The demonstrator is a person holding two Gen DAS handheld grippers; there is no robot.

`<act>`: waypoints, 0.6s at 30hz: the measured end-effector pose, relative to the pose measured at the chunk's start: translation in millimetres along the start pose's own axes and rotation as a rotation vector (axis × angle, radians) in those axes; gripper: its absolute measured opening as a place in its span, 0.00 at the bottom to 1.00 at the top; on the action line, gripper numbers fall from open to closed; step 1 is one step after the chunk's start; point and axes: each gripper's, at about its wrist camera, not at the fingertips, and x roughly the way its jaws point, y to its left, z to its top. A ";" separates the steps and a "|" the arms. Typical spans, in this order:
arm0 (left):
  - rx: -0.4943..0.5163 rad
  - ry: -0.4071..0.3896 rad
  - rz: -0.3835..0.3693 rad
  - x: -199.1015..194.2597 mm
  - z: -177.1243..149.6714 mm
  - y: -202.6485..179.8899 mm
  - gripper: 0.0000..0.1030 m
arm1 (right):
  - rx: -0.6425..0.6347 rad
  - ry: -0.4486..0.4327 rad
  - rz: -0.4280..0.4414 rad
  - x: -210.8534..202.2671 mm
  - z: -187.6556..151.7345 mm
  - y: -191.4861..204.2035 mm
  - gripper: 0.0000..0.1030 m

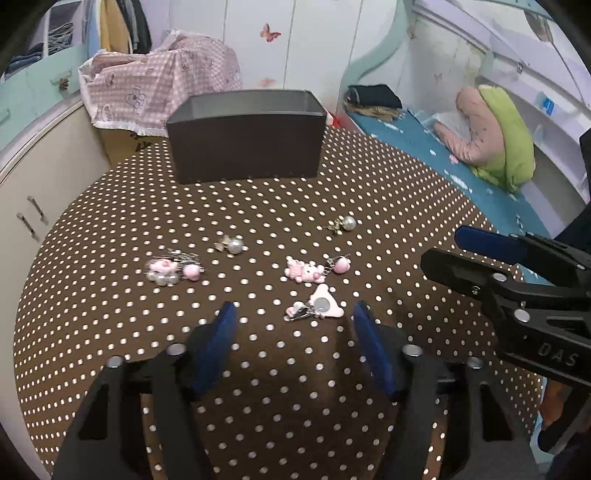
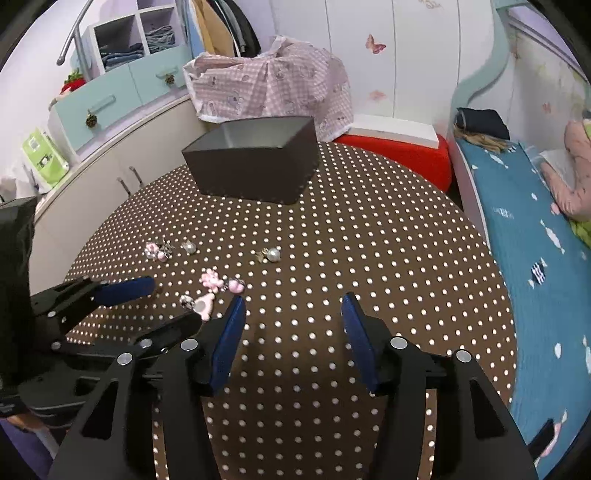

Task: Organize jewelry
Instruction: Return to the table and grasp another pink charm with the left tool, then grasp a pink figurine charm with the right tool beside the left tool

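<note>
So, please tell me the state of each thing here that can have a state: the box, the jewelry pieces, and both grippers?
Box: open, no lid on it, upright on the table; inside not visible.
Pearl earrings: loose on the cloth, apart from each other.
Pink charms: loose on the cloth.
Pink clip: lying flat, nearest the left gripper.
Left gripper: open, holding nothing.
Right gripper: open, holding nothing.

Child's bedroom, bed [image 2: 524,229] with teal sheet, butterfly-stickered wardrobe [image 2: 406,55], hanging clothes [image 2: 225,26], polka-dot table [image 2: 332,240]
</note>
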 end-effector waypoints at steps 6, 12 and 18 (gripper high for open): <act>0.016 0.007 0.031 8.6 7.6 -3.4 0.37 | 0.002 0.011 0.020 6.6 -2.7 -3.4 0.52; 0.013 -0.001 0.034 9.0 12.6 6.3 0.09 | -0.011 0.018 0.037 14.8 -2.9 2.5 0.52; -0.058 -0.008 -0.004 -1.5 5.9 29.8 0.09 | -0.061 0.034 0.060 27.5 0.3 24.6 0.52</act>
